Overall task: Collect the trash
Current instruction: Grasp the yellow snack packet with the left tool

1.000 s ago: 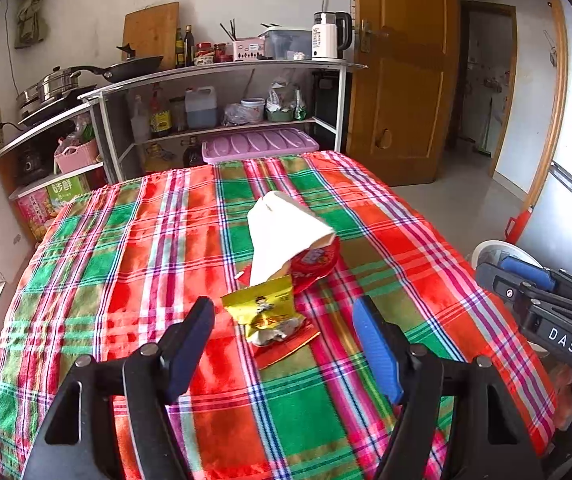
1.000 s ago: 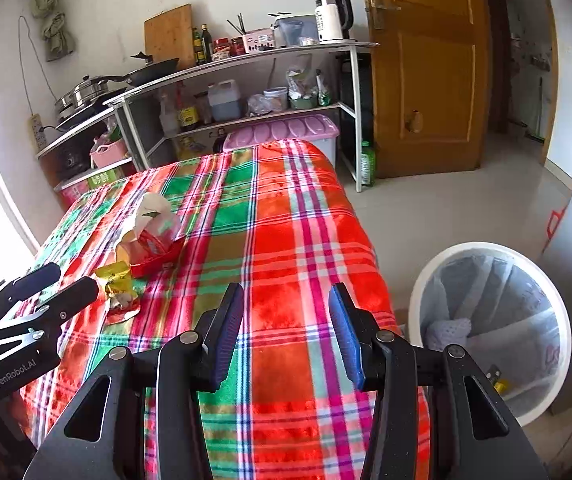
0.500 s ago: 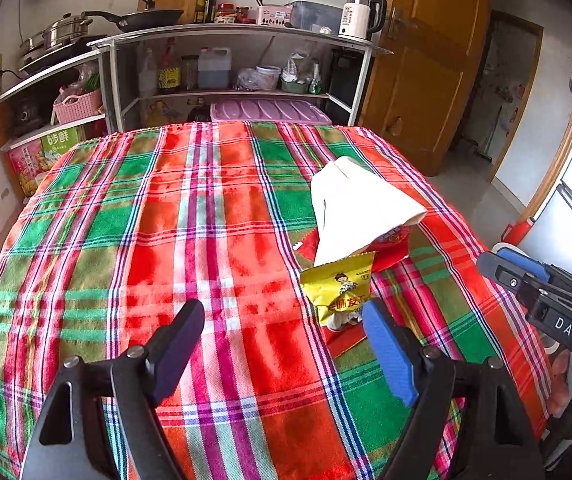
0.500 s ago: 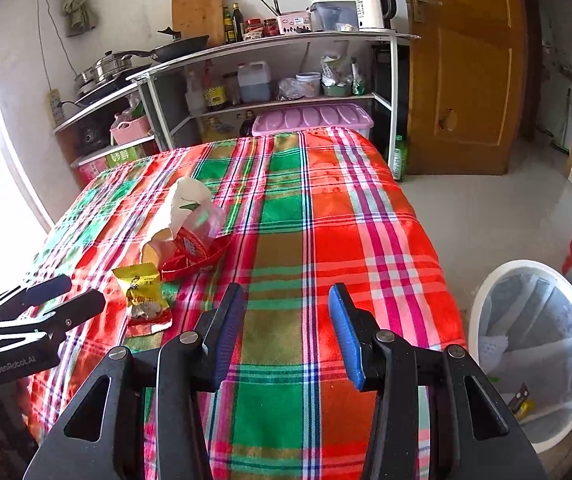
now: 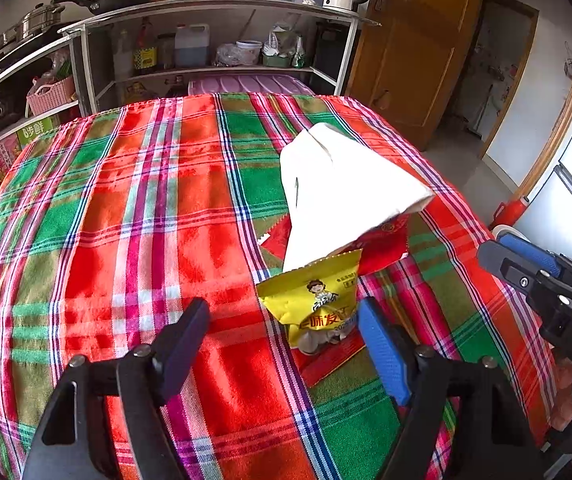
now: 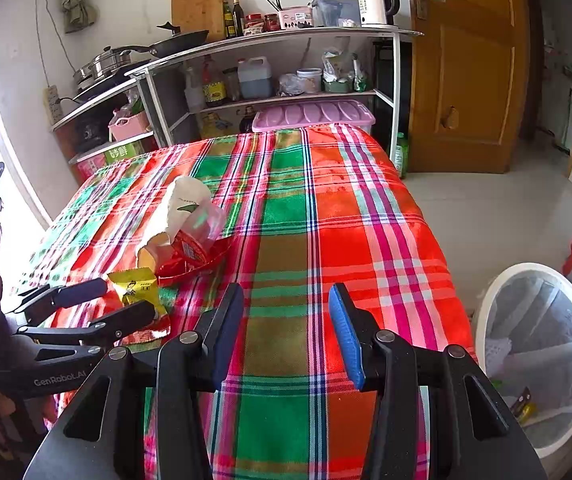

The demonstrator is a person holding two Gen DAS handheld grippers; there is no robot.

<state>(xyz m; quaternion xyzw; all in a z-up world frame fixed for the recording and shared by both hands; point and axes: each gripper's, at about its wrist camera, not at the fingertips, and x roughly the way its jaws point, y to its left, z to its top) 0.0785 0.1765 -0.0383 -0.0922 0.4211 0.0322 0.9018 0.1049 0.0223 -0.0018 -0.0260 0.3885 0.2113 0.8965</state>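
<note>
So the left hand-held gripper (image 5: 282, 344) is spread wide and sits low over the plaid worktop (image 5: 134, 208), with the yellow snack packet (image 5: 318, 304) just ahead of it and off toward its blue-padded right finger (image 5: 382, 352). The packet isn't centred in the gap; it's close against that blue pad and well clear of the dark one. Its long axis runs roughly away from the camera, tilted a bit, so the fingers would close across its narrow width. I'd guess a small shift right is needed before closing.

The right hand-held gripper (image 6: 286, 332) is also spread and holding nothing, over bare cloth nearer the white trash bin (image 6: 538, 352) on the floor. So the left one is clearly nearer the trash pile.

Behind the yellow packet there's a white paper bag (image 5: 342, 188) lying over a red wrapper (image 5: 382, 240), all touching or overlapping.

Readable stuff: "DAS" on the right tool seen from the left camera, "GenRobot.AI" on the left tool from the right camera. The packet has a cartoon figure and Chinese characters I can't make out properly.
</note>
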